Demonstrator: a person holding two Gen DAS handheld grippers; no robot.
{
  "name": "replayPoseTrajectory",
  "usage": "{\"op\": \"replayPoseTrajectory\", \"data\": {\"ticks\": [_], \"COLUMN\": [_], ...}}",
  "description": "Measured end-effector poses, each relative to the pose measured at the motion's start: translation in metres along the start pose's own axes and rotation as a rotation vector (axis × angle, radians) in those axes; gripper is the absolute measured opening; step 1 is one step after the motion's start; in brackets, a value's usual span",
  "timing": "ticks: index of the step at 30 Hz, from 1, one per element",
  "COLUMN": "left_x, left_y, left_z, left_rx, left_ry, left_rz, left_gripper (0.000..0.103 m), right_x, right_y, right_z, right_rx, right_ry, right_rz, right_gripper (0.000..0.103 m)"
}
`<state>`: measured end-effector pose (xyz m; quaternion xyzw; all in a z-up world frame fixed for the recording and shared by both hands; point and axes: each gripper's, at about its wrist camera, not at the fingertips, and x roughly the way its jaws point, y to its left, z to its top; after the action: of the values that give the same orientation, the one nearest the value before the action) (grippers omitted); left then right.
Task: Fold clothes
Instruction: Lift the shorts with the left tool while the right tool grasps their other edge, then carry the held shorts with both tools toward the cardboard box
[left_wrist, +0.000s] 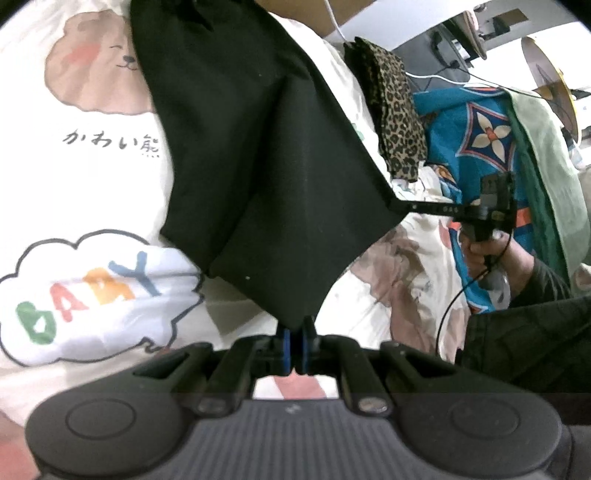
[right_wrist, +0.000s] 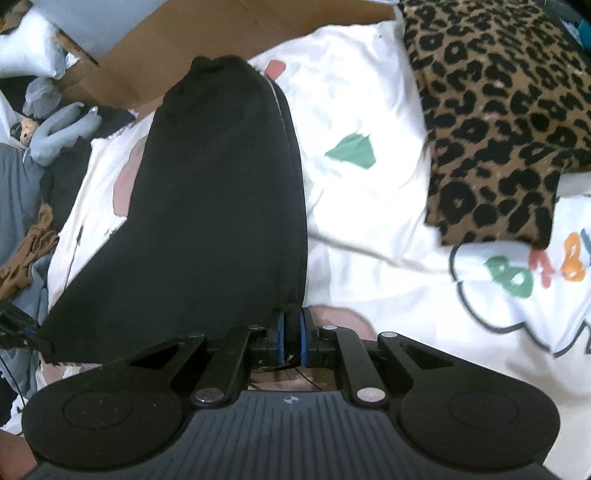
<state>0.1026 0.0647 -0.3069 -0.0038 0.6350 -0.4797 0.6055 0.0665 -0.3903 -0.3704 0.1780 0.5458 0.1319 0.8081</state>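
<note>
White bedding (left_wrist: 92, 192), printed with a brown bear, some script and a cloud reading "BABY", covered the bed and served as the work surface. On that bedding lay the black garment (left_wrist: 258, 166), spread lengthwise and lifted at its near end, where two of its corners were held off the sheet. The left gripper (left_wrist: 297, 332) was closed on the nearest corner of the black garment, the cloth pinched between its blue pads. The right gripper (left_wrist: 400, 206), seen from the left wrist view reaching in from the garment's right side, was clamped on the other near corner, with a hand (left_wrist: 495, 254) wrapped around its handle and a dark sleeve (left_wrist: 535, 317) behind. From the right wrist view, the right gripper's (right_wrist: 291, 332) blue pads stood nearly together with the edge of the black garment (right_wrist: 207, 206) caught between them. Beyond the garment's right edge a folded leopard-print garment (right_wrist: 495, 122) rested on the bedding (right_wrist: 362, 110), and past that a blue patterned cloth (left_wrist: 476, 129) lay beside a pale green one (left_wrist: 546, 147). Behind the garment's far end stood a cardboard box (right_wrist: 177, 44), and to the garment's left in the right wrist view sat a grey soft toy (right_wrist: 55, 122) among other loose clothes.
</note>
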Motion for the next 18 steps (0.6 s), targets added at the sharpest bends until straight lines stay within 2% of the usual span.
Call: {"op": "replayPoseTrajectory", "data": {"ticks": [4, 5, 6, 11, 18], "left_x": [0.003, 0.005, 0.006, 0.003, -0.002], "left_y": [0.004, 0.006, 0.007, 0.01, 0.014], "left_z": [-0.003, -0.004, -0.005, -0.008, -0.007], "left_rx": [-0.001, -0.007, -0.015, -0.011, -0.014], "left_ry": [0.012, 0.014, 0.018, 0.027, 0.033], "left_rz": [0.01, 0.011, 0.013, 0.03, 0.056], "left_gripper": [0.006, 0.006, 0.006, 0.006, 0.006], "right_x": [0.018, 0.021, 0.022, 0.027, 0.042], "right_y": [-0.004, -0.006, -0.007, -0.016, -0.032], "right_z": [-0.006, -0.007, -0.007, -0.007, 0.005], "right_rx": [0.002, 0.012, 0.021, 0.064, 0.128], "right_ry": [0.01, 0.008, 0.003, -0.008, -0.018], "right_rz": [-0.01, -0.004, 0.005, 0.08, 0.205], "right_gripper": [0.012, 0.02, 0.022, 0.039, 0.048]}}
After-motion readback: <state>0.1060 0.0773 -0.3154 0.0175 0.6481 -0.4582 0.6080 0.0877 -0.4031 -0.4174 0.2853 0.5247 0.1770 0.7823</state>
